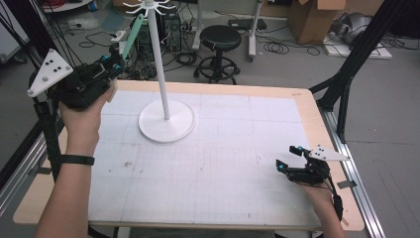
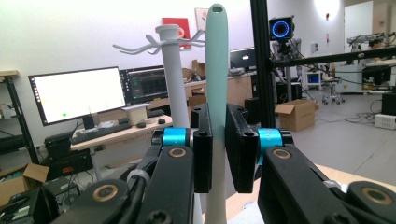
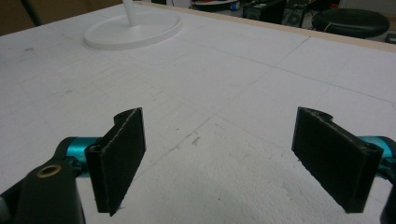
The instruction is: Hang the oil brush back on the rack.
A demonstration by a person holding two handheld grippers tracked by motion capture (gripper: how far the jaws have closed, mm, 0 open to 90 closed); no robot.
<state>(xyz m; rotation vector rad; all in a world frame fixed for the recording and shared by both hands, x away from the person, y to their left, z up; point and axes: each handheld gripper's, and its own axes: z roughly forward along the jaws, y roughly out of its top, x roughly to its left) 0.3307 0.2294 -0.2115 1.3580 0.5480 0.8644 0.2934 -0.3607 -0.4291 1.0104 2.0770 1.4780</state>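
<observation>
Mint-green handle, clamped in left hand-held gripper

Even, bright indoor light, soft shadows, slight blur throughout.

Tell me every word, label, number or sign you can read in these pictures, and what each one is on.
None can be read.
The mint-green utensil handle in the left gripper: no lettering.
The white hook stand and the table mat: only grid lines, no numbers.
The lit monitor and the red poster: too blurred to read.
The cardboard boxes: any print too small.
</observation>
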